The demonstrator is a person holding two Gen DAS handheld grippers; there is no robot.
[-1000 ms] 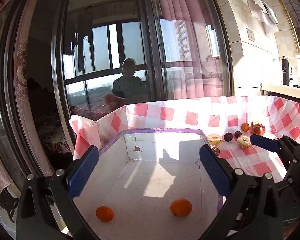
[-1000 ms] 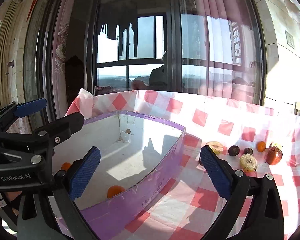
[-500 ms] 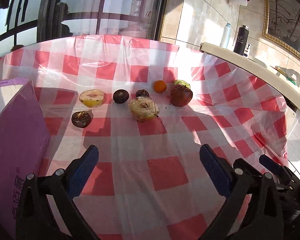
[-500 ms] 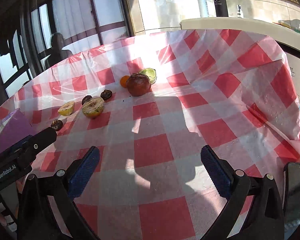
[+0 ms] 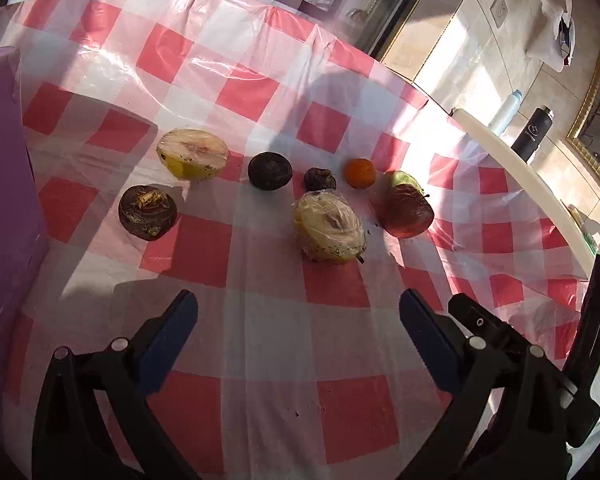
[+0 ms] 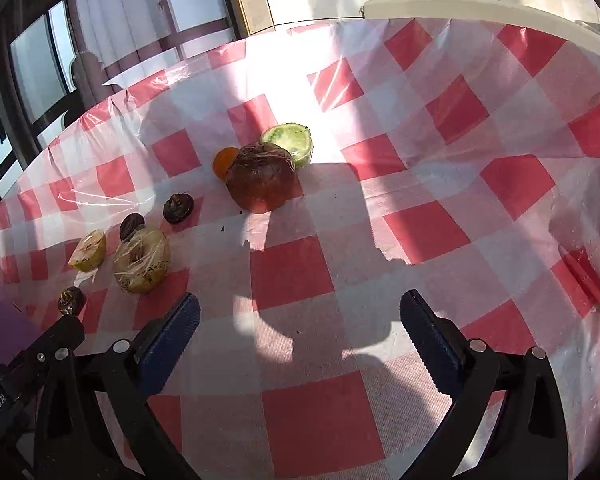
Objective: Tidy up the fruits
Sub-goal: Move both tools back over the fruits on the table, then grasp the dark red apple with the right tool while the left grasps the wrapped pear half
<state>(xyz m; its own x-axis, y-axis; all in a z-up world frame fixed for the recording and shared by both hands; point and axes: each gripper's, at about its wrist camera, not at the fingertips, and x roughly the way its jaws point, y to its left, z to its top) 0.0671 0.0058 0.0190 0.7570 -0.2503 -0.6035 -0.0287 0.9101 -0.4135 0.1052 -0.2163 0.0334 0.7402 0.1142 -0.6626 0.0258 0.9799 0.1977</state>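
Fruit lies scattered on a worktop [image 5: 260, 360] covered with a red-and-white checked plastic cloth, across the middle of the left wrist view. A cut yellow half [image 5: 192, 153] sits upper left of the group, with a dark shrivelled fruit [image 5: 147, 211] just below and left of it, near the purple box wall [image 5: 4, 184] at the left edge of the frame. Further right lie a dark round fruit [image 5: 269, 170], a smaller dark fruit [image 5: 320, 179] and a small orange [image 5: 360, 173]. A plastic-wrapped pale fruit [image 5: 328, 227] sits below the smaller dark one, and a reddish-brown wrapped fruit [image 5: 407, 210] lies to its right, with a green piece [image 5: 405, 178] touching its far side.

The left tongs [image 5: 298, 330] stand wide open at the bottom of this frame, above bare cloth and holding nothing. A black bottle [image 5: 534, 133] and a pale bottle [image 5: 508, 110] stand on a white ledge at upper right.

In the right wrist view, the right tongs [image 6: 299, 330] are likewise spread wide and empty at the bottom of the frame. The reddish-brown fruit [image 6: 260, 178] sits at centre, partly covering the orange [image 6: 223, 160] behind it, the green cut half [image 6: 290, 142] just beyond. The other fruits trail toward the lower left, and part of the left tool shows in the bottom-left corner.
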